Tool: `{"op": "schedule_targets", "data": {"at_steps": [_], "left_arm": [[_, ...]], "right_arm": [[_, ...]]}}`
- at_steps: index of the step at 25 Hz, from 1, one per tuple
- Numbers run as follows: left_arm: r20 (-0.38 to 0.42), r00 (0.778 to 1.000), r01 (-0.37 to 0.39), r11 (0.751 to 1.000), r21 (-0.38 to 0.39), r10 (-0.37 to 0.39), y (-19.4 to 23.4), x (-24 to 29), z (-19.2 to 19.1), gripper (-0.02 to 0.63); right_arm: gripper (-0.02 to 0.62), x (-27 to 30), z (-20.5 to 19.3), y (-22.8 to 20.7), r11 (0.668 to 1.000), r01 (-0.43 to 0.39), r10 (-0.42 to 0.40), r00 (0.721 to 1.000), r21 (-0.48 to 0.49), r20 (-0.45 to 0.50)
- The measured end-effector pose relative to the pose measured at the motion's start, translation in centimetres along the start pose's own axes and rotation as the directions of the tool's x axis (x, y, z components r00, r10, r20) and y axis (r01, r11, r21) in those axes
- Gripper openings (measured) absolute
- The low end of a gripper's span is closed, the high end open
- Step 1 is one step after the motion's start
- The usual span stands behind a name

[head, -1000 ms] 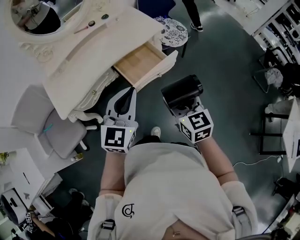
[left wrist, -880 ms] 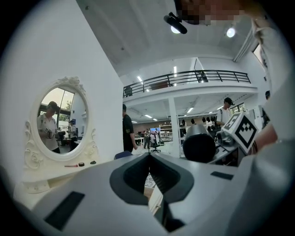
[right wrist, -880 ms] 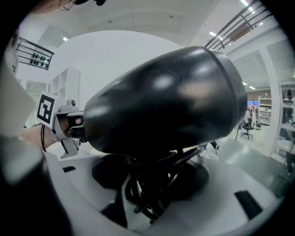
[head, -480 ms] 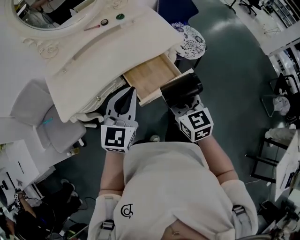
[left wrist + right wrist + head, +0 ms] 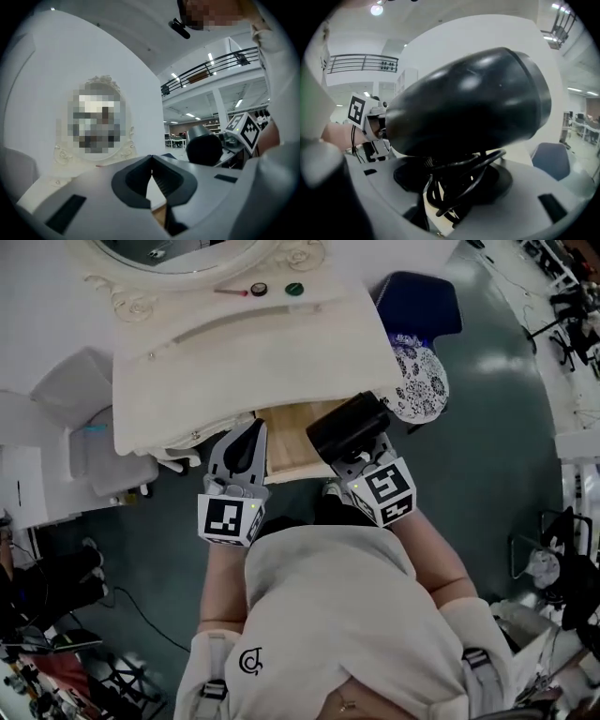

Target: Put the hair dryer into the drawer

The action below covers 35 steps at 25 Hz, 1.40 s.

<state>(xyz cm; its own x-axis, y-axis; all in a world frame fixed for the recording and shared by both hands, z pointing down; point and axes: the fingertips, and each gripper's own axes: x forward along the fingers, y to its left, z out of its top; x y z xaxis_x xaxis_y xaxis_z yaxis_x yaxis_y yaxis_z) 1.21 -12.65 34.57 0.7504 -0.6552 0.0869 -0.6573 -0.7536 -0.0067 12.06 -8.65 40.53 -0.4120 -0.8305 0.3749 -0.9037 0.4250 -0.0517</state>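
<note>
Right gripper [image 5: 359,452] holds hair dryer [image 5: 345,426] — over drawer [image 5: 286,439].

The drawer [image 5: 289,439] showed only a strip of wooden floor in the head view. The left gripper [image 5: 251,432] covered its nine o'clock side and the hair dryer [image 5: 345,425] its three o'clock side. The dryer's handle was lost inside the right gripper [image 5: 359,457]. In the right gripper view, the black body and a tangle of cord [image 5: 454,187] hid where the pads pressed. At twelve o'clock the mirror [image 5: 178,249] was cut by the picture's top edge. Just below it on the counter [image 5: 281,352] lay a thin stick [image 5: 230,292] and two round pieces [image 5: 258,289], all too small to name. Each hand was hidden under its gripper.
</note>
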Motion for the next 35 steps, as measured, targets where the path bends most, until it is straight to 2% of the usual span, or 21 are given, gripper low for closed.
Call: {"op": "schedule_targets", "data": {"at_steps": [4, 8, 12, 17, 21, 26, 31, 35], "left_arm": [[0.019, 0.995, -0.101, 0.993, -0.055, 0.102, -0.1, 1.0, -0.8, 0.012], [0.042, 0.987, -0.152, 0.987, -0.049, 0.154, 0.1, 1.8, -1.4, 0.012], [0.038, 0.981, -0.19, 0.981, -0.039, 0.191, 0.7, 1.8, -2.2, 0.012], [0.012, 0.976, -0.216, 0.974, -0.067, 0.217, 1.8, 1.5, -4.4, 0.012], [-0.021, 0.97, -0.242, 0.965, -0.104, 0.242, 2.2, 0.8, -6.7, 0.012], [-0.078, 0.961, -0.273, 0.953, -0.129, 0.265, 2.8, -1.0, -9.6, 0.012], [-0.105, 0.953, -0.298, 0.942, -0.156, 0.284, 3.5, -2.5, -11.4, 0.012], [-0.088, 0.953, -0.302, 0.936, -0.182, 0.29, 3.9, -2.8, -11.4, 0.012]], "right_arm": [[0.248, 2.0, -1.4, -1.4, 0.986, -0.146, 0.139, 0.987, -0.086, -0.075], [0.248, 4.5, -4.1, -2.0, 0.96, -0.257, 0.238, 0.958, -0.113, -0.158], [0.249, 6.6, -7.4, -1.1, 0.929, -0.352, 0.314, 0.914, -0.118, -0.258], [0.249, 9.0, -12.0, 0.0, 0.899, -0.418, 0.34, 0.852, -0.126, -0.399], [0.249, 10.5, -16.0, 1.1, 0.869, -0.478, 0.345, 0.775, -0.132, -0.53], [0.248, 12.0, -20.2, 3.0, 0.794, -0.582, 0.359, 0.683, -0.176, -0.636], [0.249, 13.7, -24.9, 3.7, 0.744, -0.647, 0.316, 0.562, -0.167, -0.765], [0.249, 15.0, -27.7, 3.8, 0.724, -0.677, 0.293, 0.474, -0.131, -0.83]]}}
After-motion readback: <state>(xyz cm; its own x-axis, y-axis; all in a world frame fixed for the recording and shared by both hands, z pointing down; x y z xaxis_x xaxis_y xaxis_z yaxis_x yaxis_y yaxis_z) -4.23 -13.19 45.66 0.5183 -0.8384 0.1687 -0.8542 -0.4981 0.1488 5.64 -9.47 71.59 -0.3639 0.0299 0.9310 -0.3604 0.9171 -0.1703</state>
